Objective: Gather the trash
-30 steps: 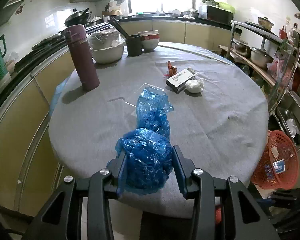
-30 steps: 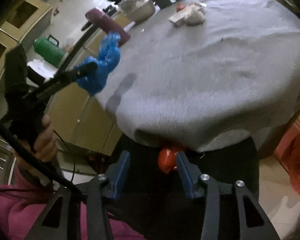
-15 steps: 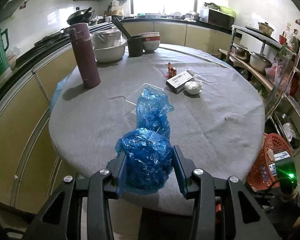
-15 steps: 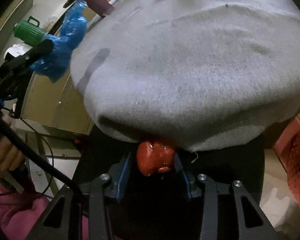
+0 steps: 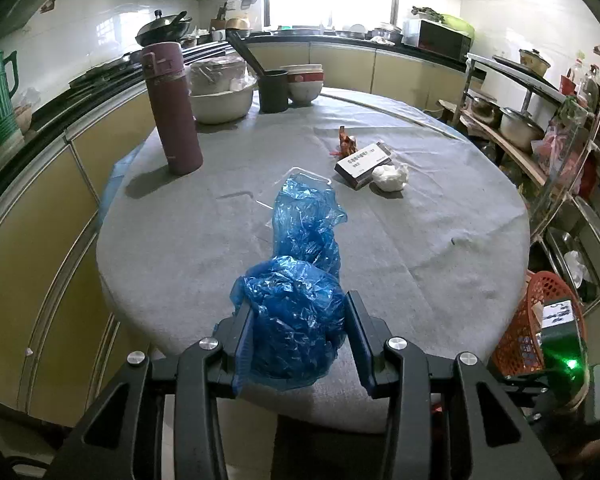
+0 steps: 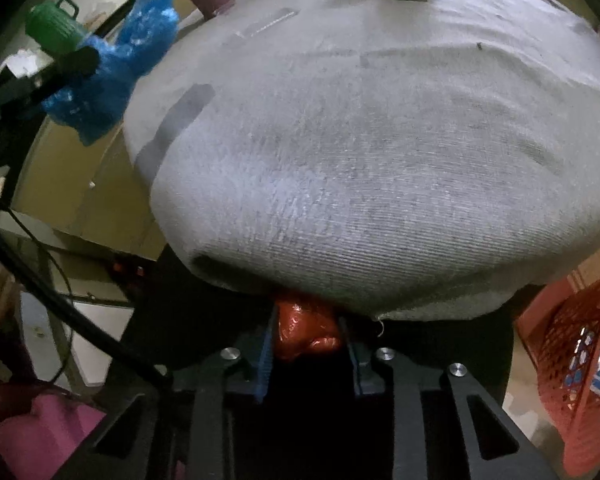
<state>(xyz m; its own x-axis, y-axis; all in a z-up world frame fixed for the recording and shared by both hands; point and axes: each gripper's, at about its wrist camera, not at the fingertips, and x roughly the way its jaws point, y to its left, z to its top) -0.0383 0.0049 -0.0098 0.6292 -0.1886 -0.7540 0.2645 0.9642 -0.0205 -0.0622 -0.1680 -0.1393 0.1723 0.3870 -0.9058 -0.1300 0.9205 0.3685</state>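
My left gripper [image 5: 298, 332] is shut on a crumpled blue plastic bag [image 5: 296, 312] and holds it above the near edge of the round grey-clothed table [image 5: 440, 248]. The bag also shows at the left of the right wrist view [image 6: 112, 64]. My right gripper [image 6: 306, 344] is shut on a red plastic wrapper [image 6: 306, 334] just under the table's front edge. On the table lie a small box [image 5: 362, 164], a white crumpled tissue [image 5: 390, 174], a red wrapper [image 5: 346, 145] and a clear plastic lid [image 5: 300, 178].
A maroon flask [image 5: 172, 108], bowls [image 5: 220, 92] and a black cup [image 5: 273, 90] stand at the table's far side. An orange mesh basket [image 5: 534, 320] holding trash sits on the floor at the right; it also shows in the right wrist view [image 6: 572, 360]. Shelves with pots stand at the right.
My right gripper has closed on the red wrapper and moved up against the table's front edge. My left gripper keeps the blue bag and has risen slightly.
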